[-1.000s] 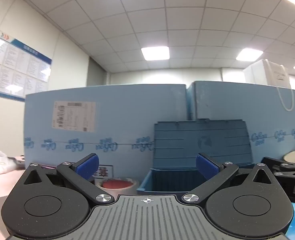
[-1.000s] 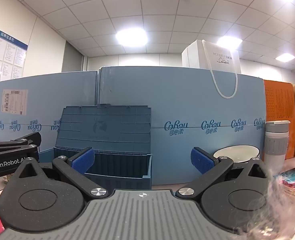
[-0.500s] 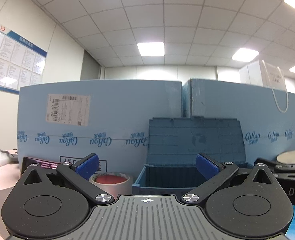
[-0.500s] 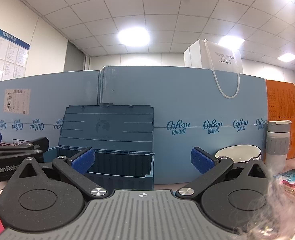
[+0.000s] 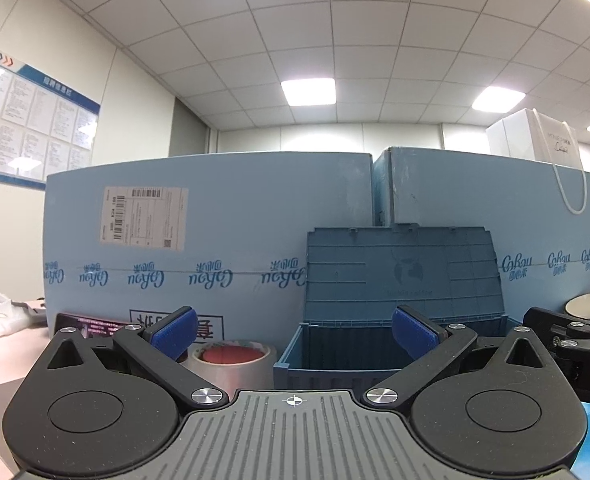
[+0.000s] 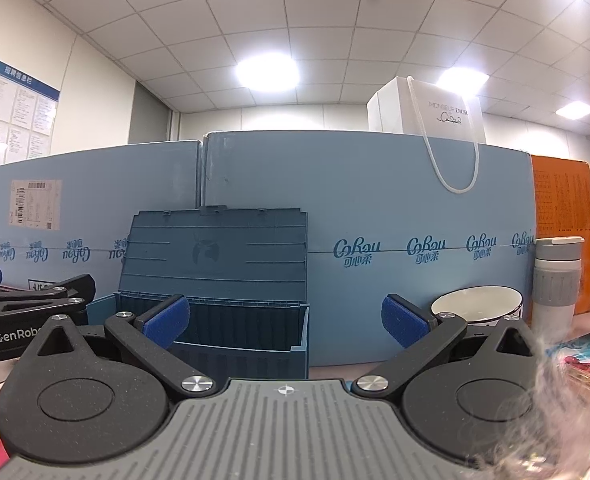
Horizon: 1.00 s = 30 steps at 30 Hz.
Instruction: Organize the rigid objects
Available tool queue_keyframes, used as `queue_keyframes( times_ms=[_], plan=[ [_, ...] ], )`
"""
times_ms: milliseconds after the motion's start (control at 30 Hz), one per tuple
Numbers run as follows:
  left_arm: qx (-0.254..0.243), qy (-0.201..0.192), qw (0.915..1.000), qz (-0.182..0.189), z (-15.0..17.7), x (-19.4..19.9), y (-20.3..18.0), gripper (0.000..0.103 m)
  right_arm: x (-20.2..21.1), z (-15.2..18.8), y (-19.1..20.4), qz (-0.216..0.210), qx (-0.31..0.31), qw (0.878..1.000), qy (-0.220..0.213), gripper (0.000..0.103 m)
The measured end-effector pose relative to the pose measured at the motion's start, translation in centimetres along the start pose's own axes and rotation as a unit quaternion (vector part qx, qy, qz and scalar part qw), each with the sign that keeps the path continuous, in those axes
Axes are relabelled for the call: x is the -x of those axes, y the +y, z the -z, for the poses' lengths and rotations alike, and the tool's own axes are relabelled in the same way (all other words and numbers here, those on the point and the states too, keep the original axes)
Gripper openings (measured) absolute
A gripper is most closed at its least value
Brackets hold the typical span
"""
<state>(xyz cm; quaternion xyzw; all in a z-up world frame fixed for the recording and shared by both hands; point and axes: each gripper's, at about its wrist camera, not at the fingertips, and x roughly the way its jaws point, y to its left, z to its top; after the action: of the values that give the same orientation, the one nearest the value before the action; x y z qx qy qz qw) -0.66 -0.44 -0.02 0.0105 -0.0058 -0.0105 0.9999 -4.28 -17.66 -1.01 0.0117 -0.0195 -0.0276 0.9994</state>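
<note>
so the left gripper (image 5: 293, 330), jaws wide and empty, sits nearest the tape roll (image 5: 231, 364), just ahead-left; right gripper (image 6: 287, 324) equally wide, faces the open blue bin (image 6: 231, 332).

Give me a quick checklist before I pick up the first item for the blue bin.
1. Blue plastic storage bin lid raised: ok.
2. Left hand-held gripper open, holding nothing: ok.
3. Right hand-held gripper open, holding nothing: ok.
4. Clear tape roll with red centre reachable left of bin: ok.
5. White ceramic bowl and grey-white tumbler upright right of bin: ok.
6. Bin interior free: cannot tell.
</note>
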Motion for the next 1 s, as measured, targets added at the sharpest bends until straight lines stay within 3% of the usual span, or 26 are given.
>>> queue_keyframes(
  times_ms=[1000],
  plan=[
    [-0.001, 0.004, 1.0000, -0.002, 0.12, -0.06, 0.05, 0.103, 0.20, 0.07, -0.07, 0.000, -0.004, 1.000, -0.001, 0.103]
  ],
)
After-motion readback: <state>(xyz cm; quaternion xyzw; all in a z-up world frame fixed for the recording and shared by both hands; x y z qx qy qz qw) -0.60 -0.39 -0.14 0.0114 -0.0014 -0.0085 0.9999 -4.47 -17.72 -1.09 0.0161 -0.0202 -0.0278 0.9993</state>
